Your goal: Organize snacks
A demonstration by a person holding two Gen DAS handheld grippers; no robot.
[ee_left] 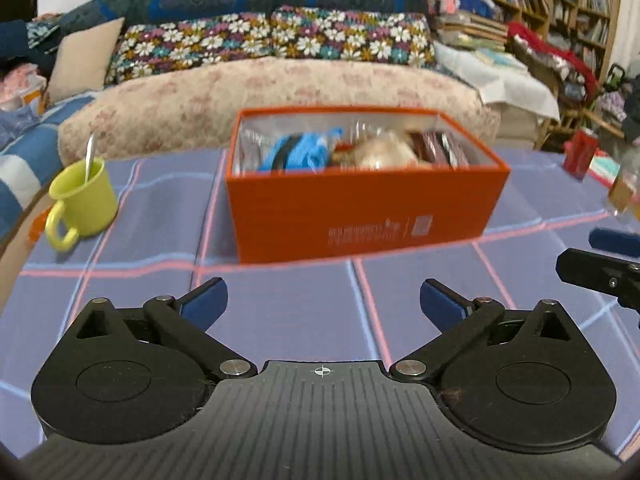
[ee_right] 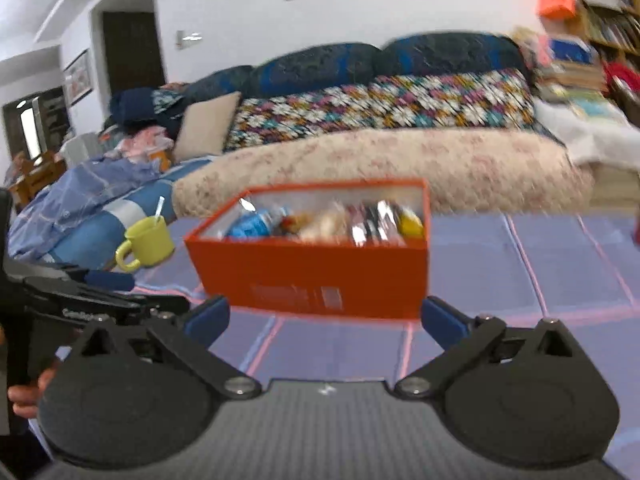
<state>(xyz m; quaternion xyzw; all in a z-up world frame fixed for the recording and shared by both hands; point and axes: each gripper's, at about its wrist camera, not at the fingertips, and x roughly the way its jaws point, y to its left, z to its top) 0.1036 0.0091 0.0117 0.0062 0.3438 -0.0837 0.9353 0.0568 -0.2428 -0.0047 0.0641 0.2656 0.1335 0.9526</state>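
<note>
The left gripper (ee_left: 323, 300) fills the bottom of its own view, its blue-padded fingers spread wide with only bare tablecloth between them. The right gripper (ee_right: 325, 316) sits likewise at the bottom of its view, jaws spread and nothing between the pads. At the right edge of the left view the tip of the other gripper pokes in; at the lower left of the right view the left one shows side-on, with part of a hand (ee_right: 28, 396) on its grip.

Beyond the fingers, in the centre of both views, stands an open orange box (ee_left: 360, 208) on the purple checked tablecloth (ee_left: 288, 316). The snacks (ee_left: 360, 150) lie inside it: a blue packet at the left, pale wrapped pieces in the middle, dark and silvery packets at the right; blur hides finer detail. Left of the box, apart from it, a yellow-green mug (ee_left: 84, 200) holds a spoon (ee_left: 90, 156). At the far right of the left view a red can (ee_left: 580, 154) stands near the table's edge. Behind the table runs a sofa (ee_left: 280, 92) with floral cushions, and a bookshelf (ee_left: 576, 4) fills the upper right.
</note>
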